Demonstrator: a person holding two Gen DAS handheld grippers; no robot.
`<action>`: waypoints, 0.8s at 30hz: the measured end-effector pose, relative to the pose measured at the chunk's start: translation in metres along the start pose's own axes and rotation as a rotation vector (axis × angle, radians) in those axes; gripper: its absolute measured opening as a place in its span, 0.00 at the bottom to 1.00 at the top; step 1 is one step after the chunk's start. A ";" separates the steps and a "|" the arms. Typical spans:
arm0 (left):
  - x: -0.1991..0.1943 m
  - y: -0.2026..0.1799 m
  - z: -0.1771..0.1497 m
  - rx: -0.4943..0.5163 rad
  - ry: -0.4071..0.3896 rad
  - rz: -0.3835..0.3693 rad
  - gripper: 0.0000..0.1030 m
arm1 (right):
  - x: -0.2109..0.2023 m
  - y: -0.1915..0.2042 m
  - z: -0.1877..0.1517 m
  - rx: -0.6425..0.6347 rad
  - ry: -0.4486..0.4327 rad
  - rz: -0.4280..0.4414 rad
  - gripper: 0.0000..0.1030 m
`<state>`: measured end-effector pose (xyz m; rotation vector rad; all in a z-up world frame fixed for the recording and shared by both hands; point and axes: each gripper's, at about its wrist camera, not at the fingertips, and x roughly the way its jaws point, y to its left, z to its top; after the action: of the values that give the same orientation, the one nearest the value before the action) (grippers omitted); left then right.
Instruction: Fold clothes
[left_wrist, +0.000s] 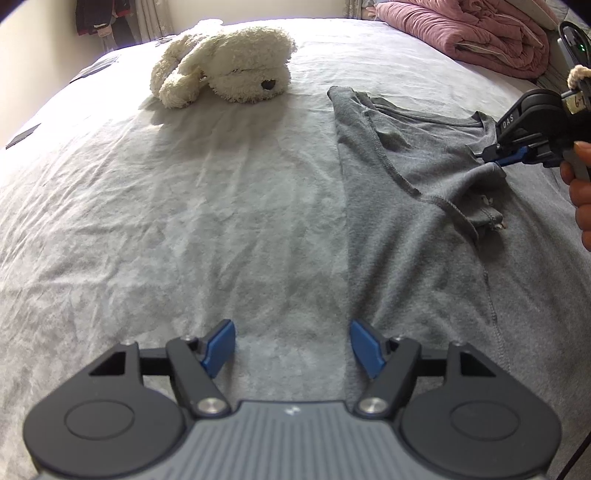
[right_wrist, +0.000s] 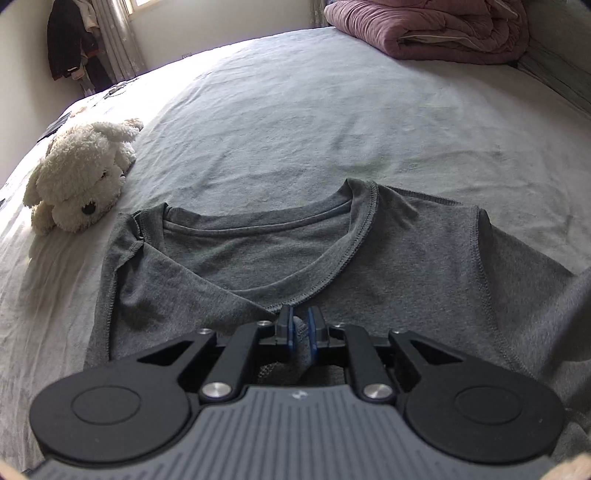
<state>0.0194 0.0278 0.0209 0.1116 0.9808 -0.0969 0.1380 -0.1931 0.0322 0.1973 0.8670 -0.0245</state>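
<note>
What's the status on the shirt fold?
Left gripper open, empty, over bare sheet. Right gripper pinching grey shirt fabric near the collar. Plush dog sits clear of the shirt.

Plain grey shirt, cream plush dog, dusty-pink quilt

The grey T-shirt lay flat on the bed, neckline up, left sleeve folded inward.

Home bedroom; bed; plush dog; folded pink quilt
</note>
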 end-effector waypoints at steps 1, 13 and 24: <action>0.000 0.000 0.000 -0.001 0.002 -0.002 0.69 | -0.006 0.000 -0.001 -0.003 -0.014 0.009 0.30; -0.002 0.000 0.000 -0.004 0.009 -0.005 0.69 | -0.052 -0.004 -0.066 0.072 0.005 0.246 0.45; -0.003 -0.001 0.000 0.000 0.015 -0.009 0.69 | -0.079 0.005 -0.087 0.106 -0.041 0.191 0.00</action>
<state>0.0179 0.0271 0.0235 0.1081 0.9966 -0.1044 0.0214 -0.1770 0.0377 0.3768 0.8040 0.1038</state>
